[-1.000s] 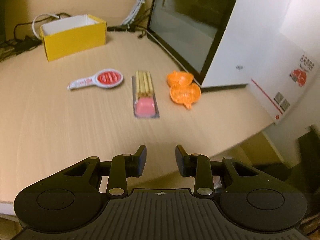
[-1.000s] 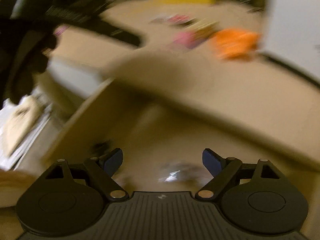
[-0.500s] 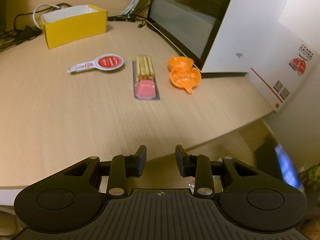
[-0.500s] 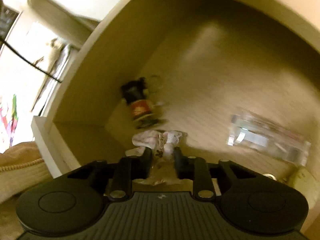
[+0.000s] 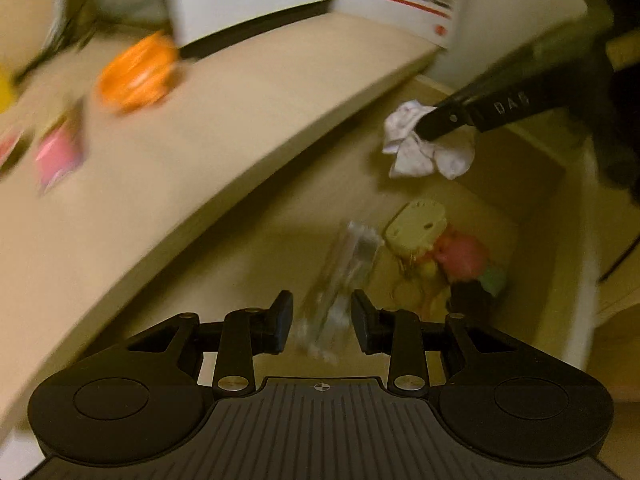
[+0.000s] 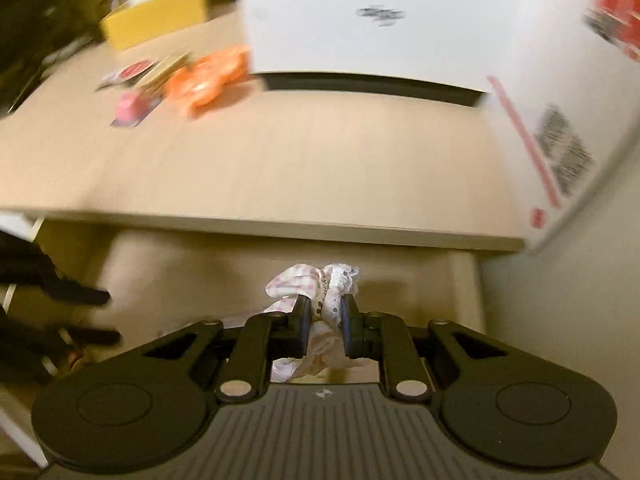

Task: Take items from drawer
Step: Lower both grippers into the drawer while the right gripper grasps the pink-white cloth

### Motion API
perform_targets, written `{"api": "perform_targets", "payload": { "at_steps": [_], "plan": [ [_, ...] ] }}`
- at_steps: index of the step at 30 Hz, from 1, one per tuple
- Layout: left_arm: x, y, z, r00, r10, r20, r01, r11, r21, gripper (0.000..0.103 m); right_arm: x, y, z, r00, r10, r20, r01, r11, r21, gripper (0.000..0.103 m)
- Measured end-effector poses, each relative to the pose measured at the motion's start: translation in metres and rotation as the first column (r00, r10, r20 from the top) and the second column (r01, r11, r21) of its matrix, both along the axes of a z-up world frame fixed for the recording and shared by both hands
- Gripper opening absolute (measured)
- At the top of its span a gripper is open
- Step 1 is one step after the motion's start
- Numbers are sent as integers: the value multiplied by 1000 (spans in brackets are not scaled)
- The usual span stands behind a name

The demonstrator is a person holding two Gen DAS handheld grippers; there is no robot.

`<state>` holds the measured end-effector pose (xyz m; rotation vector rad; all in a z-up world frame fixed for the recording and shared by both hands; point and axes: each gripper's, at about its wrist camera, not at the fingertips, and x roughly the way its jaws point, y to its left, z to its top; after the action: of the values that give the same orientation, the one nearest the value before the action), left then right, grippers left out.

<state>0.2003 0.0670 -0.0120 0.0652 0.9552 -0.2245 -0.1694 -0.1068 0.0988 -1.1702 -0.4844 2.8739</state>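
Right gripper (image 6: 324, 316) clamped tight on a crumpled white-pink cloth (image 6: 316, 284), bunched, no clear long axis, lifted above the open drawer (image 5: 576, 264) just short of the desk (image 6: 280, 160) edge. Left gripper (image 5: 322, 320) part open, nothing pinched, hovering over the drawer. Below it a blurred clear plastic packet (image 5: 348, 268), long axis running near to far. Right of that a cream case (image 5: 416, 226) and pink toy (image 5: 460, 252). Far on desk: orange shells (image 6: 208, 78), white box (image 6: 400, 20).
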Motion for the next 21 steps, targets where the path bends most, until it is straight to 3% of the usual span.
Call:
{"api": "perform_targets", "payload": {
  "at_steps": [2,4,7,9,11,13,16,21],
  "plan": [
    [14,-16,-13,999,-48,-3,48,997,61,35,3,9,-6,1000,-13,0,13,1000,-11,15],
    [24,-24,-28,996,-73,-58,78,992,96,36,7,9,-13,1000,-4,16,5,1000,-14,15],
    [29,-30,-38,992,-92,-87,101,989,108,37,13,7,-21,1000,-2,28,2,1000,-20,15],
    [30,-33,-40,989,-106,-104,116,988,101,43,22,13,-17,999,-4,33,5,999,-34,15],
    [28,-36,-42,984,-142,-108,153,983,103,57,23,18,-19,999,-11,36,12,999,-48,15],
    [28,-36,-43,979,-166,-116,179,978,106,58,18,19,-21,999,-16,39,18,998,-52,15],
    [31,-29,-44,987,-115,-113,127,986,107,53,16,22,-22,999,-20,40,22,998,-55,15],
    [34,-20,-47,991,-58,-124,70,993,95,52,16,24,-23,999,-12,43,15,998,-60,15]
  ]
}}
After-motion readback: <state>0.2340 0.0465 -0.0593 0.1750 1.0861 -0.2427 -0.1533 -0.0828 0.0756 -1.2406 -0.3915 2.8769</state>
